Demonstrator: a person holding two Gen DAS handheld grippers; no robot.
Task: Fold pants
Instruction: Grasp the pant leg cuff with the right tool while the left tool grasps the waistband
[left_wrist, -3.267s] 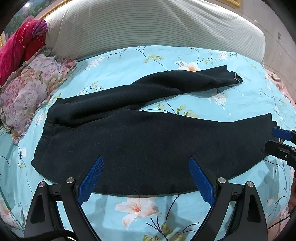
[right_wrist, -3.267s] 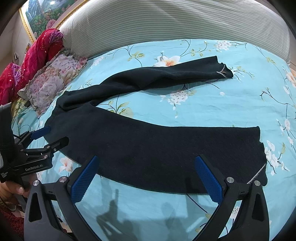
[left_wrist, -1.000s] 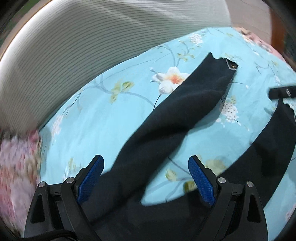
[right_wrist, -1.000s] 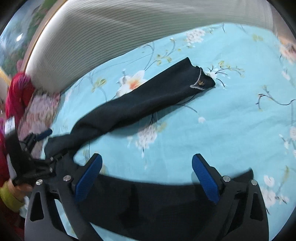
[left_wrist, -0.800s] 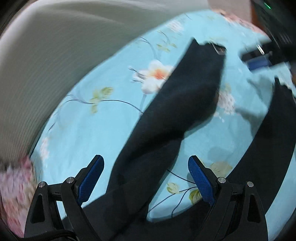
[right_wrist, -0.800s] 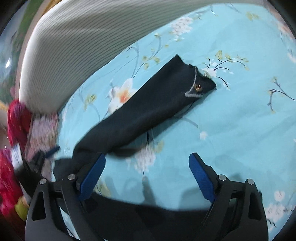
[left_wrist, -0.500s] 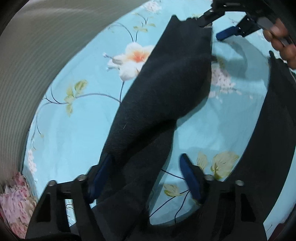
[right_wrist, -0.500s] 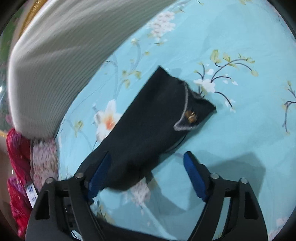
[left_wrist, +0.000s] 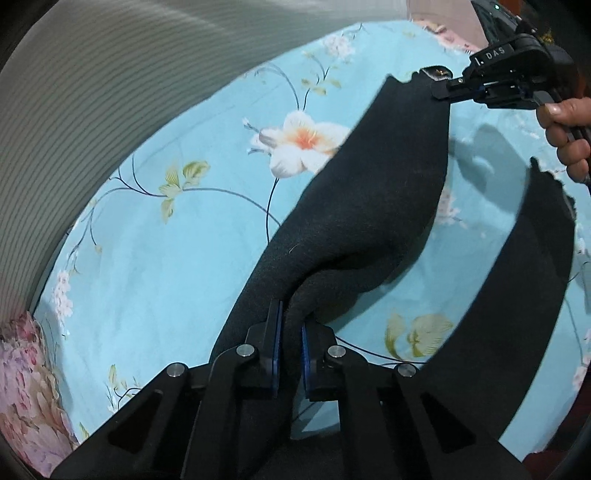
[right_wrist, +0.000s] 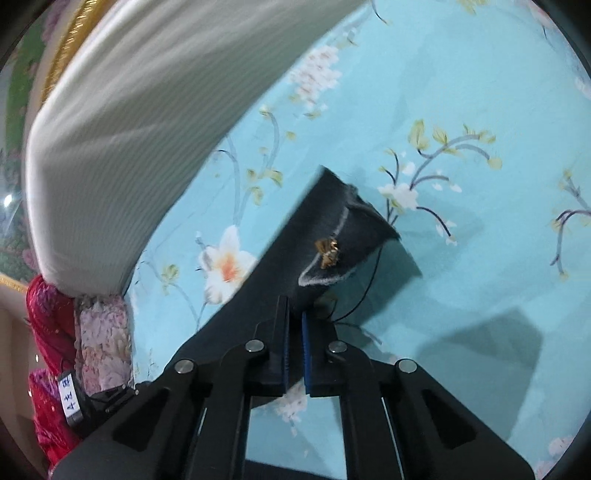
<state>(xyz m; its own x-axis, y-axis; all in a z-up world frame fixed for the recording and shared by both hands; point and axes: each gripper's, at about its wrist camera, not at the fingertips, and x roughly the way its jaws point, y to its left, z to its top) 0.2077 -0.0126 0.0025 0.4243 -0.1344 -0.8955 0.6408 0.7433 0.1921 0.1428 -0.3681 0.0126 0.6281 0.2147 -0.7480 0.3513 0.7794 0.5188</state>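
Black pants (left_wrist: 369, 206) lie on a light blue floral bedsheet (left_wrist: 177, 236). My left gripper (left_wrist: 290, 325) is shut on the far leg near its upper part, pinching a ridge of cloth. My right gripper (right_wrist: 293, 314) is shut on the same leg's cuff (right_wrist: 343, 229), which bears a small gold ornament (right_wrist: 327, 251) and is lifted off the sheet. The right gripper also shows in the left wrist view (left_wrist: 439, 94) at the cuff. The other leg (left_wrist: 517, 288) lies flat at the right.
A white striped bolster (left_wrist: 110, 81) runs along the back of the bed. A floral pillow (left_wrist: 22, 391) lies at the left, with red cloth (right_wrist: 48, 332) beside it in the right wrist view.
Both grippers have moved in over the far leg and closed on it, left near the upper leg, right at the cuff. The cuff has lifted a little off the sheet.
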